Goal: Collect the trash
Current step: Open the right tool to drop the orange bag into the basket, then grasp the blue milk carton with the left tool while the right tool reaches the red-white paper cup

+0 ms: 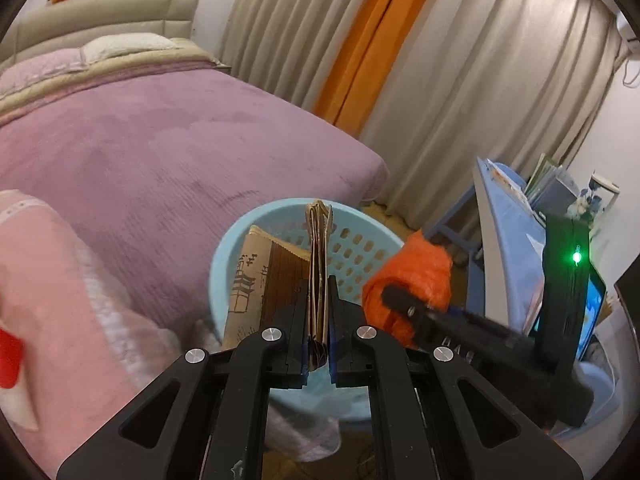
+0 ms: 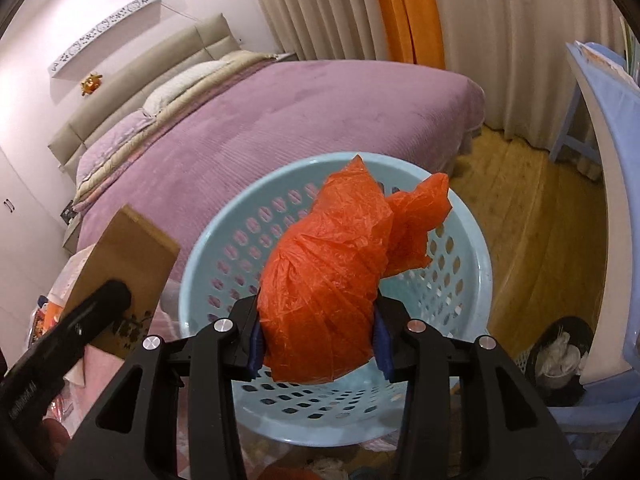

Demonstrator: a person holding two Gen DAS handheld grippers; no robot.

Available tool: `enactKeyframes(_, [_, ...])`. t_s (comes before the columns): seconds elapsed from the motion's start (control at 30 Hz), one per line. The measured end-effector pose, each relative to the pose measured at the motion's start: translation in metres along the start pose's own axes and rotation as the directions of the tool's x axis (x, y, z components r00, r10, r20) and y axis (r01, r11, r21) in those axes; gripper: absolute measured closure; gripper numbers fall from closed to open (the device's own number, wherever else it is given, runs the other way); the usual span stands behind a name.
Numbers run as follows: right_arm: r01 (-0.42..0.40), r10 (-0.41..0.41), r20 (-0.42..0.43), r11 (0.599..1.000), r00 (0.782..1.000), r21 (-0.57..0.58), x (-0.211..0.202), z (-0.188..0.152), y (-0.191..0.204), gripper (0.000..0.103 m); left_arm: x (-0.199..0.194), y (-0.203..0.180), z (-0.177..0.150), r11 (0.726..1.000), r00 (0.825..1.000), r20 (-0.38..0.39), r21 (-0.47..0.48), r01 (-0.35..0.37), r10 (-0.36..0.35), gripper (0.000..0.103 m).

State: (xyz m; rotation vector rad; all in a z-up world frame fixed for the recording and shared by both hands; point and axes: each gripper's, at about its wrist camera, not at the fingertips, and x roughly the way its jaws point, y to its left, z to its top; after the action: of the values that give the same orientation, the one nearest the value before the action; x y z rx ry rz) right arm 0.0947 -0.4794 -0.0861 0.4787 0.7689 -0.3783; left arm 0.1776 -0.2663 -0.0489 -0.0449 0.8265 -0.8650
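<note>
My left gripper [image 1: 319, 304] is shut on a folded brown paper bag [image 1: 319, 264], held upright over the light blue perforated basket [image 1: 356, 256]. The bag also shows at the left of the right wrist view [image 2: 128, 256]. My right gripper [image 2: 318, 332] is shut on a crumpled orange plastic bag [image 2: 328, 280], held above the same basket [image 2: 460, 280]. In the left wrist view the orange bag [image 1: 408, 280] and the right gripper [image 1: 404, 300] sit just right of the basket rim.
A bed with a purple cover [image 1: 160, 152] lies behind the basket. Pink fabric [image 1: 52, 280] is at the left. A blue table [image 2: 612, 128] stands at the right, a dark bin with white trash [image 2: 560, 356] below it. Curtains [image 1: 440, 60] hang behind; wooden floor [image 2: 520, 200].
</note>
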Motion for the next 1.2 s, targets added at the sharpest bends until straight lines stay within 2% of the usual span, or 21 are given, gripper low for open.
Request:
enactKeyframes(0.03, [0.007,-0.007,-0.007,1.0,1.0,0.003,0.003,0.001,-0.003,0.061,0.002,-0.002,-0.001,1.0,1.0,-0.003,0.001,-0.008,0.008,0.095])
enactKeyframes(0.1, [0.007,-0.007,-0.017,1.0,1.0,0.001,0.008,0.002,-0.002,0.056,0.008,-0.005,-0.001,1.0,1.0,-0.007,-0.012,-0.017,0.017,0.073])
enactKeyframes(0.13, [0.005,-0.005,-0.024,1.0,1.0,0.001,0.01,0.002,-0.003,0.049,0.009,-0.005,-0.001,1.0,1.0,-0.002,-0.019,-0.022,0.022,0.054])
enactKeyframes(0.17, [-0.003,0.003,-0.036,1.0,0.999,0.003,0.013,0.004,-0.007,0.045,0.005,-0.007,-0.002,0.999,0.999,0.012,-0.024,-0.03,0.03,0.048])
enactKeyframes(0.3, [-0.021,0.021,-0.034,1.0,0.999,0.008,0.007,0.005,-0.013,0.043,-0.011,-0.008,-0.005,0.999,0.999,0.031,0.0,-0.036,0.036,0.046])
enactKeyframes(0.47, [-0.038,0.038,-0.003,0.999,0.999,-0.011,-0.012,0.002,-0.006,0.042,-0.04,-0.014,-0.007,0.997,0.994,0.085,0.009,-0.071,0.07,0.03])
enactKeyframes(0.67, [-0.09,0.099,0.071,0.989,0.993,-0.116,-0.048,-0.005,0.034,0.042,-0.102,-0.011,-0.016,0.989,0.97,0.195,-0.02,-0.144,0.145,0.018])
enactKeyframes(0.77, [-0.127,0.152,0.13,0.974,0.98,-0.186,-0.07,-0.012,0.062,0.042,-0.137,-0.006,-0.021,0.978,0.947,0.248,-0.032,-0.205,0.207,0.018])
enactKeyframes(0.87, [-0.167,0.217,0.182,0.952,0.959,-0.258,-0.089,-0.022,0.091,0.042,-0.172,0.005,-0.028,0.96,0.913,0.296,-0.065,-0.274,0.281,0.017])
enactKeyframes(0.97, [-0.205,0.28,0.2,0.922,0.939,-0.328,-0.099,-0.034,0.12,0.039,-0.205,0.021,-0.037,0.934,0.871,0.335,-0.121,-0.337,0.358,0.017])
enactKeyframes(1.1, [-0.246,0.335,0.171,0.884,0.927,-0.398,-0.098,-0.049,0.158,0.038,-0.25,0.052,-0.054,0.87,0.792,0.362,-0.229,-0.436,0.492,0.017])
enactKeyframes(1.13, [-0.254,0.345,0.163,0.875,0.924,-0.411,-0.096,-0.052,0.167,0.038,-0.262,0.062,-0.059,0.847,0.768,0.359,-0.264,-0.462,0.531,0.017])
enactKeyframes(1.17, [-0.258,0.351,0.154,0.866,0.923,-0.428,-0.094,-0.057,0.177,0.038,-0.269,0.07,-0.062,0.829,0.752,0.353,-0.287,-0.48,0.557,0.016])
enactKeyframes(1.2, [-0.26,0.354,0.145,0.859,0.924,-0.441,-0.092,-0.06,0.186,0.038,-0.279,0.081,-0.065,0.8,0.728,0.338,-0.32,-0.507,0.597,0.016])
